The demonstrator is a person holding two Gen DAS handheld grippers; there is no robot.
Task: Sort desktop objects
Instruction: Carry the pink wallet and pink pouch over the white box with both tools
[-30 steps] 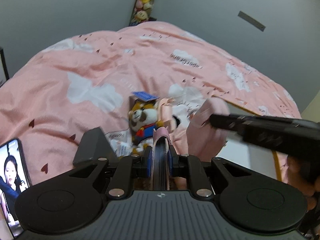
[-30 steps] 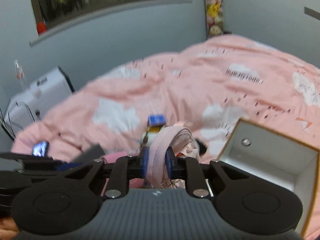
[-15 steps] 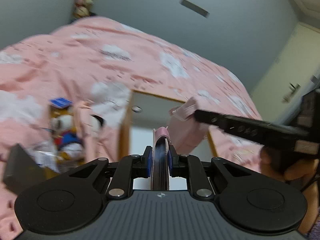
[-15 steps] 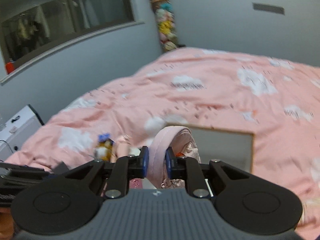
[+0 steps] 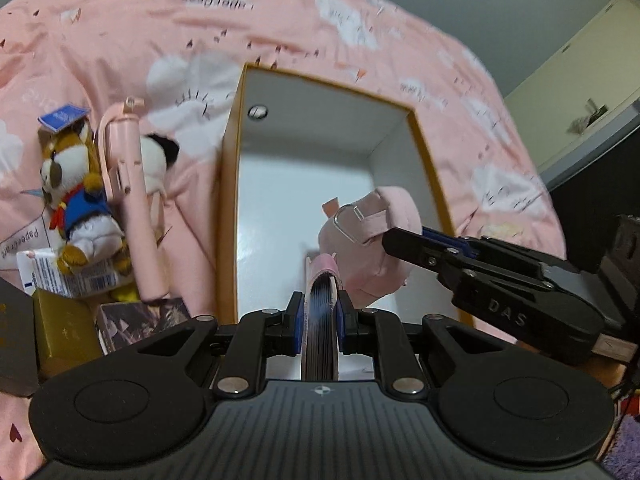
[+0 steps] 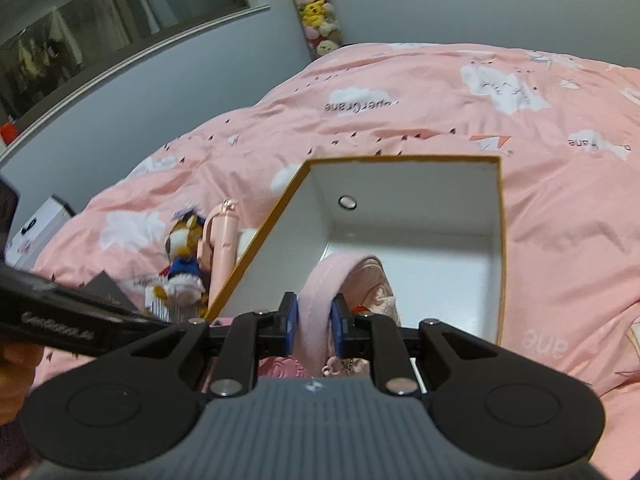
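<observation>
Box (image 5: 320, 184), white inside with an orange rim, lies open on the pink bed cover (image 5: 200, 32). Left tool (image 5: 319, 312) is clamped narrow on a pink-covered notebook (image 5: 320, 320), held edge-up over the near end of the box. Right tool (image 6: 313, 320) is pinched narrow on the strap of a small pink bag (image 6: 360, 280), which hangs over the box interior; from the left wrist view the bag (image 5: 372, 248) sits just right of the notebook. Left of the box lie a plush toy (image 5: 76, 200), a pink stick (image 5: 128, 208) touching it, a gold packet (image 5: 64, 332) and a dark card (image 5: 140, 320).
</observation>
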